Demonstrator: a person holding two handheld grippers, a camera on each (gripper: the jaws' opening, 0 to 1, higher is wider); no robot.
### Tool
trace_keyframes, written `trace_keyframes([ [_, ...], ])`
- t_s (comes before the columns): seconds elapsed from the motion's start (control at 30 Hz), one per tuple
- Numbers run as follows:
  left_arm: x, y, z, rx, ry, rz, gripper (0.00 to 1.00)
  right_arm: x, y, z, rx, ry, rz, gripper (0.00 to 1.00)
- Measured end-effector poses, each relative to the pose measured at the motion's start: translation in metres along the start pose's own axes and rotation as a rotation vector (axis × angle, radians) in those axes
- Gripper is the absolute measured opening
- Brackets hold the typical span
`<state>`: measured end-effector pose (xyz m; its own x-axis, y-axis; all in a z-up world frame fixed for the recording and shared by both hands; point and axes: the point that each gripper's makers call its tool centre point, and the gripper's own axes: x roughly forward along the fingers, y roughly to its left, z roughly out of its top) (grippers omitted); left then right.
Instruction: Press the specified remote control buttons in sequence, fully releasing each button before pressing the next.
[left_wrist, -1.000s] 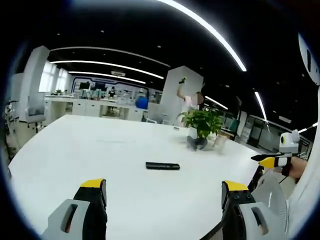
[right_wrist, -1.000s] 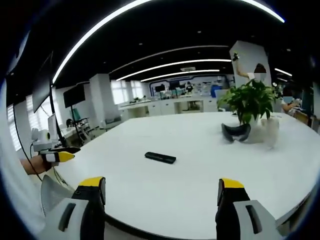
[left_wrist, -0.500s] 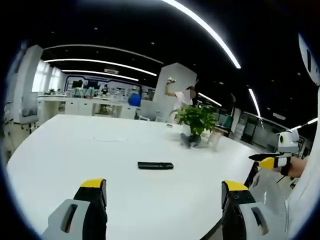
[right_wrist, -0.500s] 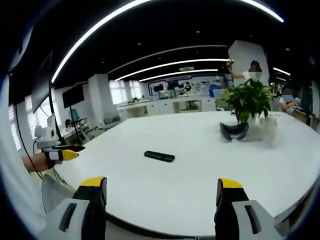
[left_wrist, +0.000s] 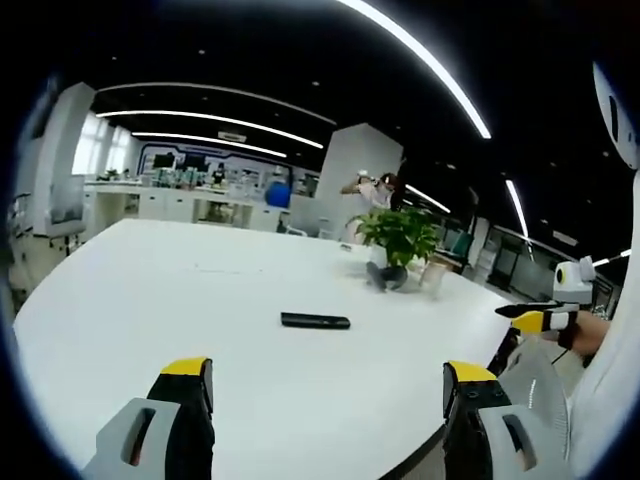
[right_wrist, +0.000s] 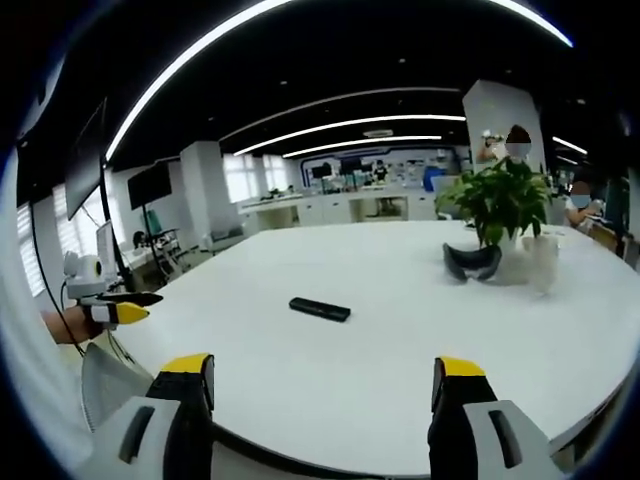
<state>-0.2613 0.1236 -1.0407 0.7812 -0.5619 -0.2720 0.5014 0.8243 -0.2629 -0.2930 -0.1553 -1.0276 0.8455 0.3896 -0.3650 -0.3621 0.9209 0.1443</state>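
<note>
A slim black remote control (left_wrist: 315, 321) lies flat near the middle of the big white table (left_wrist: 150, 300); in the right gripper view the remote control (right_wrist: 320, 309) sits left of centre. My left gripper (left_wrist: 325, 385) is open, held well short of the remote with nothing between its yellow-tipped jaws. My right gripper (right_wrist: 325, 382) is open too, over the near table edge. The right gripper (left_wrist: 535, 318) reaches into the left gripper view from the right, and the left gripper (right_wrist: 115, 308) enters the right gripper view from the left.
A potted green plant (left_wrist: 398, 238) stands at the far side of the table, with a dark headset-like object (right_wrist: 471, 264) and a pale cup (right_wrist: 541, 262) beside it. A person (left_wrist: 375, 192) stands behind the plant. Office desks and monitors line the background.
Both views have shifted slightly with the hands. The remote has not moved on the table. The person behind the plant has lowered an arm.
</note>
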Motion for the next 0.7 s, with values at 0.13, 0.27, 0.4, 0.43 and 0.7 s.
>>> trace_keyframes([
  [0.13, 0.000, 0.003, 0.000, 0.005, 0.003, 0.009, 0.98, 0.004, 0.003, 0.002, -0.005, 0.003, 0.016, 0.89],
  [0.27, 0.001, 0.001, 0.000, 0.004, 0.011, -0.001, 0.98, 0.005, 0.002, 0.001, -0.011, 0.008, 0.023, 0.89],
  [0.4, 0.003, -0.002, -0.008, -0.005, 0.035, -0.014, 0.98, 0.002, -0.002, 0.000, -0.007, 0.009, 0.007, 0.89],
  [0.43, 0.003, -0.002, -0.009, -0.004, 0.038, -0.013, 0.98, 0.001, -0.003, 0.000, -0.003, 0.010, 0.004, 0.89],
  [0.7, 0.008, -0.005, -0.014, 0.022, 0.066, -0.022, 0.97, 0.005, -0.014, -0.003, -0.001, 0.021, -0.003, 0.89],
])
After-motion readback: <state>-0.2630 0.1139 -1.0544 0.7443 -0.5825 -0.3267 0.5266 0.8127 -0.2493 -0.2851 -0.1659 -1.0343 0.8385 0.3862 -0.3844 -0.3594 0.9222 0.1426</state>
